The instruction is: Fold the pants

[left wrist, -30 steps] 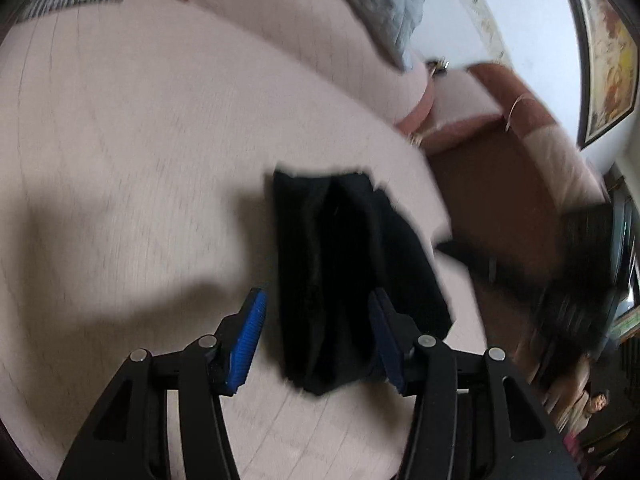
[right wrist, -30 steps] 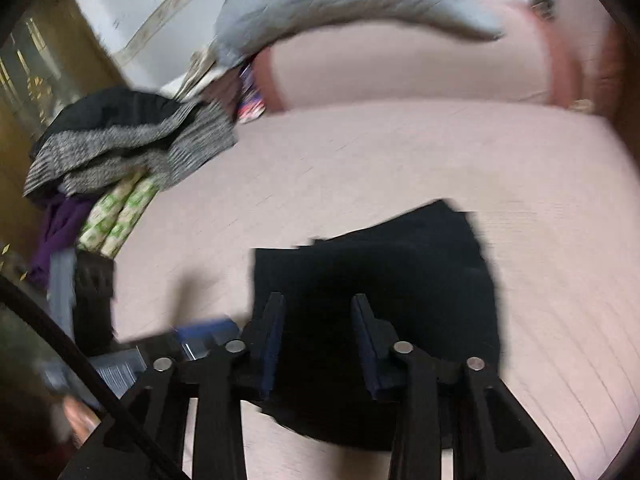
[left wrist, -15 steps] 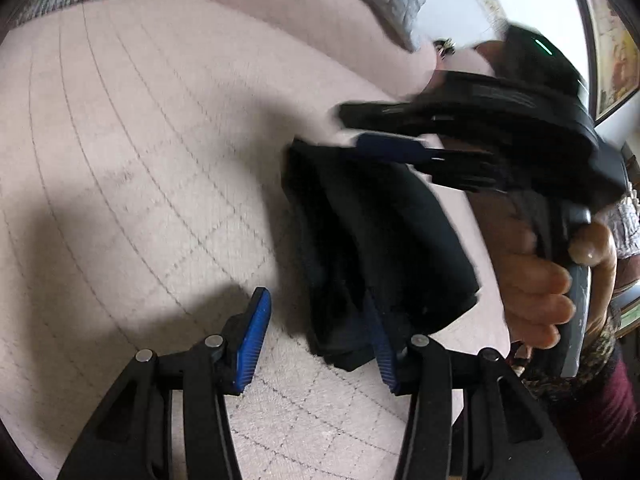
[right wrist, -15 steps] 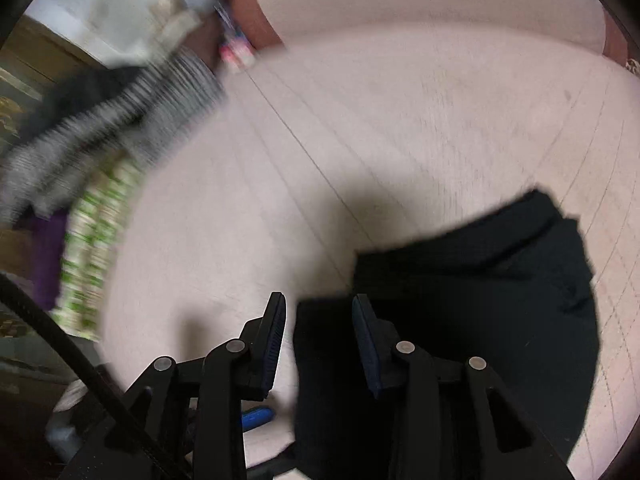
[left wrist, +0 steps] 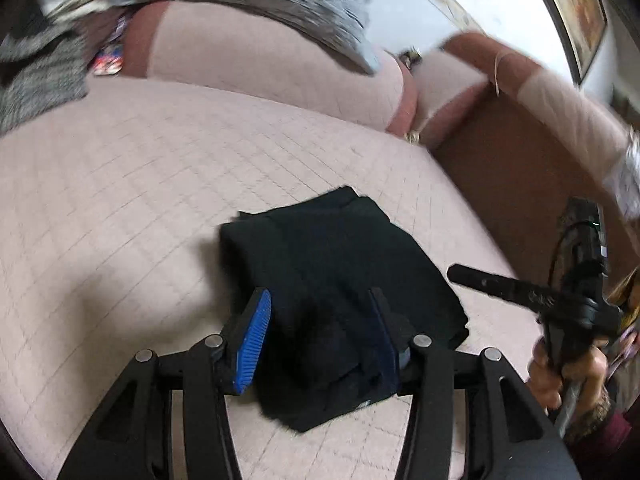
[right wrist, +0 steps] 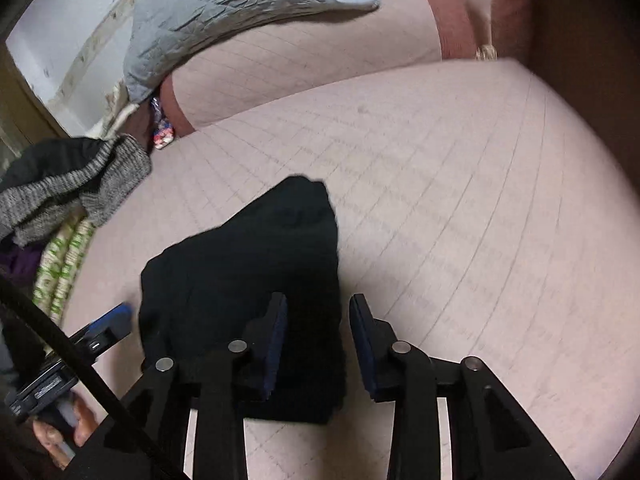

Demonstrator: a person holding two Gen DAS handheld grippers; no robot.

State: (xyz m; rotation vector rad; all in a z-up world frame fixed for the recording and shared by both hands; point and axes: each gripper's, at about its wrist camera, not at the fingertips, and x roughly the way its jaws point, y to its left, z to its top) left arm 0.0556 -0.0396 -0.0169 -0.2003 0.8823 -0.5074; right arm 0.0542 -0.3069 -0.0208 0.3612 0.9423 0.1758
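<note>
Two tongs hang over one folded bundle of black pants point(left wrist: 340, 280) on my pink quilted cushion point(left wrist: 120, 200). Far left sits a pile of clothes, a grey knit point(right wrist: 72, 188) on top, then a grey quilt point(right wrist: 224, 8) draped over the backrest point(left wrist: 260, 60), and a brown armrest point(left wrist: 500, 160) on the right. Nothing lies between the tongs and the pants. My left tongs point(left wrist: 320, 332) tilt down over the near edge of the bundle, jaws widening, cloth between them but not pinched as far as I can see. My right tongs point(right wrist: 318, 340) tilt down at the bundle's right edge, jaws narrowing, the left pad over cloth, the right over bare cushion, pinching nothing. My right hand point(left wrist: 560, 368) grips its handle.
</note>
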